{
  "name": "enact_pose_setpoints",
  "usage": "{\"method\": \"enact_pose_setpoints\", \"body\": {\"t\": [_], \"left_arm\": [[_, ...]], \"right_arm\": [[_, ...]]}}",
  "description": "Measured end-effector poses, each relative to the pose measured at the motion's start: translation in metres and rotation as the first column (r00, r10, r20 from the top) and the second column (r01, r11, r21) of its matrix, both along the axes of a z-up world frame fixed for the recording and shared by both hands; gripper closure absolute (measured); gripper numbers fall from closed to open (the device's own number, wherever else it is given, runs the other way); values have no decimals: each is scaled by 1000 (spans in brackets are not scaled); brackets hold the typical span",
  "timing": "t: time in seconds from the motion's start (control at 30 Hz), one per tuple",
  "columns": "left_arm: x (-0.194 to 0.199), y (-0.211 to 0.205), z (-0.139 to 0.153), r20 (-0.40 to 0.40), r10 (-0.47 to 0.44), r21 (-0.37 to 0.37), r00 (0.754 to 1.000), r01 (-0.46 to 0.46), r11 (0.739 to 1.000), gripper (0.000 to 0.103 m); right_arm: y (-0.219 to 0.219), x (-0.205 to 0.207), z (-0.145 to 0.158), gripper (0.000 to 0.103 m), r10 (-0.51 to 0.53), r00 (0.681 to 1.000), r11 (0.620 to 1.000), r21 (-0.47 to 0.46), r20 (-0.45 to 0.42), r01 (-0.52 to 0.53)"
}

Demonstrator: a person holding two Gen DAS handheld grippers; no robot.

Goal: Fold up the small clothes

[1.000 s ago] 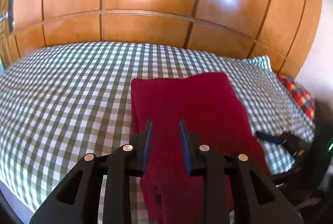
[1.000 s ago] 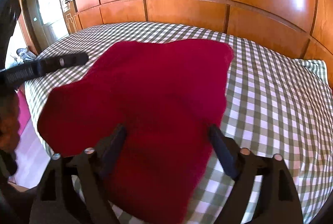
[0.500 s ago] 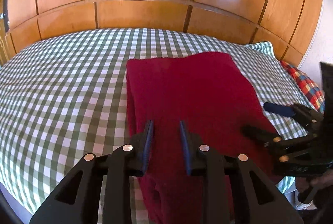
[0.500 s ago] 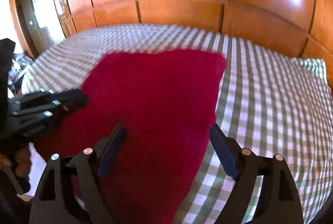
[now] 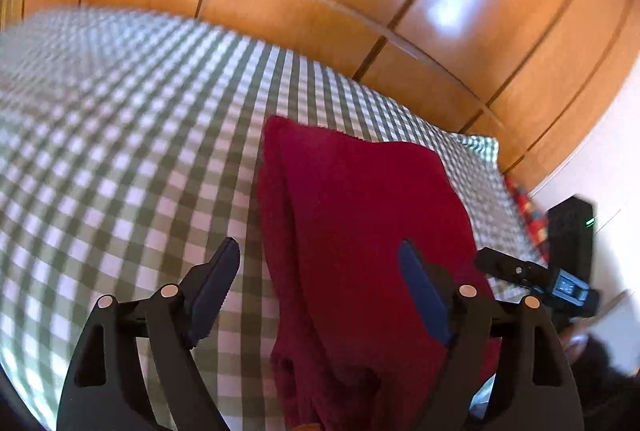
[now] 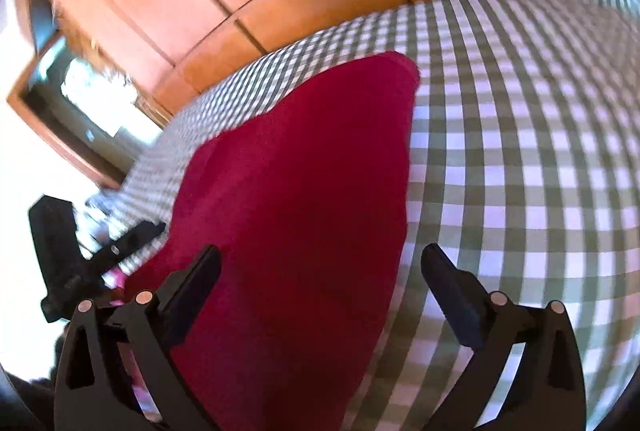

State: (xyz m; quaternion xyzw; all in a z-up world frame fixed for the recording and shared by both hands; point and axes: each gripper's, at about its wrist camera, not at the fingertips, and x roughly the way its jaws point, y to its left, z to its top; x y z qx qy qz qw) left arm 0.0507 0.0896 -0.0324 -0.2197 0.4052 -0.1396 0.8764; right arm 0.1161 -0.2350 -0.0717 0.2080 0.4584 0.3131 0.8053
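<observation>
A dark red garment (image 5: 360,231) lies folded lengthwise on the checked bed sheet (image 5: 120,151). My left gripper (image 5: 318,245) hovers over its near left edge; its jaws are opening and nothing is pinched between them. In the right wrist view the same garment (image 6: 300,211) fills the middle. My right gripper (image 6: 320,250) stands over its near right edge with its jaws opening wide, pads clear of the cloth. A finger (image 5: 504,265) of the right gripper shows at the garment's right side, and a finger (image 6: 136,237) of the left gripper at its left side.
Glossy wooden wardrobe panels (image 5: 320,11) rise behind the bed. A multicoloured checked pillow (image 5: 528,211) lies at the bed's right end. A doorway with a wooden frame (image 6: 72,111) is at the left. The green-and-white sheet (image 6: 520,151) stretches to the right of the garment.
The left jaws went from nearly together to wide apart. The right jaws widened a little. Both grippers rolled and shifted lower over the garment, which lies as before.
</observation>
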Motion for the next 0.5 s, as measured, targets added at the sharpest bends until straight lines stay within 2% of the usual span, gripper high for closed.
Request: {"method": "enact_pose_setpoints", "body": {"t": [0.13, 0.2, 0.27, 0.3, 0.33, 0.37, 0.43, 0.5], "left_arm": [[23, 6, -27, -112, -59, -114, 992, 46, 992, 23], [30, 4, -45, -159, -96, -171, 983, 68, 983, 25], [30, 3, -52, -147, -115, -202, 982, 84, 976, 38], [30, 1, -55, -132, -144, -251, 981, 108, 962, 52], [28, 0, -55, -126, -150, -268, 981, 112, 957, 58], [27, -2, -53, -113, -158, -270, 981, 123, 955, 61], [22, -11, -45, -73, -182, -256, 981, 158, 954, 66], [21, -24, -32, -40, -214, -250, 976, 198, 948, 67]], "right_arm": [[3, 20, -21, 7, 83, 993, 992, 105, -87, -73], [7, 21, -26, 10, 113, 990, 987, 129, -88, -101], [11, 20, -26, 23, 113, 991, 988, 115, -75, -104], [12, 19, -27, 28, 115, 991, 988, 115, -72, -106], [10, 17, -26, 39, 116, 991, 987, 116, -67, -108], [6, 12, -21, 50, 118, 992, 987, 120, -54, -111], [3, 7, -13, 59, 123, 992, 985, 127, -27, -119], [-6, -7, 4, 60, 112, 993, 988, 102, 35, -115]]}}
